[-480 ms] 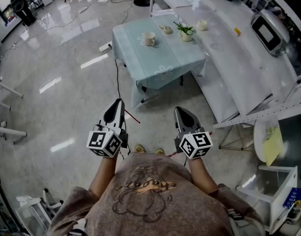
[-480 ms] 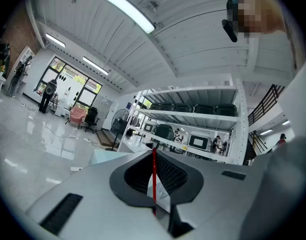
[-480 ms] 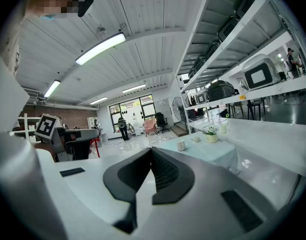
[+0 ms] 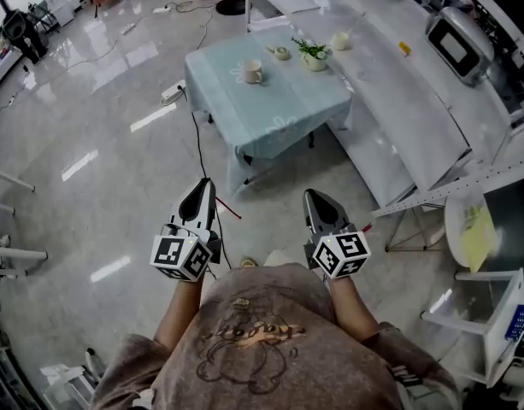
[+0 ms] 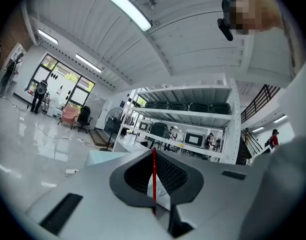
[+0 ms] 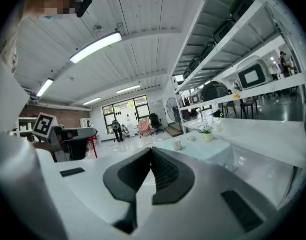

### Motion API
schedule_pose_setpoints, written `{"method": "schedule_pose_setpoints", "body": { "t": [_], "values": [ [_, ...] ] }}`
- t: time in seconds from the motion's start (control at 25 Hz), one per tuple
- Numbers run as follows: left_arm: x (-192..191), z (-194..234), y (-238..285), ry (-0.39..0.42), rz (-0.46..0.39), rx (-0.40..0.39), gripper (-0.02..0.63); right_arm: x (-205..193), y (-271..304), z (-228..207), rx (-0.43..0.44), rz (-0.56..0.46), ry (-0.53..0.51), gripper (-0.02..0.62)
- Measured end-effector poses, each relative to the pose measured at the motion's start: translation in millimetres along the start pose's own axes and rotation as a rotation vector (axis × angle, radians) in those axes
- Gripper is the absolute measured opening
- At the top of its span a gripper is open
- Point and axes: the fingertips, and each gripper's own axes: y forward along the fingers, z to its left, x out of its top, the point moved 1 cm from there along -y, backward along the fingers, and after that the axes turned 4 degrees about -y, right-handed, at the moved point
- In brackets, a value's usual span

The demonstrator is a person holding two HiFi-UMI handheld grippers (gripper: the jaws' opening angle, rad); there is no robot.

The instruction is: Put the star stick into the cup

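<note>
1. Head view: the left gripper (image 4: 205,183) and the right gripper (image 4: 314,195) are held side by side just in front of the person's body. Both point forward over the glossy floor (image 4: 91,152).
2. Left gripper view: the jaws are closed on the star stick (image 5: 153,176). It is a thin red rod standing upright in the seam between the two pads. Its star end cannot be made out in any view.
3. From the head view, a short red length of the star stick pokes out at the left gripper's right side. It slants down over the floor in the gap between the two grippers.
4. Right gripper view: the jaws are pressed fully together, ribbed pad against ribbed pad, with nothing between them.
5. The cup (image 4: 251,72) stands upright well ahead of both grippers on a table with a pale blue cloth (image 4: 283,114). From the right gripper it lies far ahead and slightly right of the jaw line.
6. A small potted plant (image 4: 314,55) stands on the same table, to the right of the cup and a little farther from the grippers.
7. A long white bench (image 4: 398,118) runs ahead and to the right of the right gripper, beside the table.
8. A white power strip (image 4: 171,94) lies on the floor ahead of the left gripper, near the table's left edge.
</note>
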Motion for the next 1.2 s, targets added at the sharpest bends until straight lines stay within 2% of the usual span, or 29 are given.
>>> {"method": "schedule_pose_setpoints", "body": {
  "t": [0.4, 0.92, 1.2],
  "values": [
    [9.2, 26.6, 17.3, -0.024, -0.012, -0.018, 0.032, 5.4, 16.3, -9.3, -0.075, -0.005, 0.001, 0.002],
    [21.9, 66.6, 74.2, -0.016, -0.031, 0.007, 0.033, 19.4, 98.3, -21.9, -0.02, -0.019, 0.014, 0.002],
    [27.2, 94.9, 129.8, -0.03, -0.027, 0.021, 0.032, 30.8, 158.5, -43.5, 0.005, -0.011, 0.031, 0.002]
  ]
}}
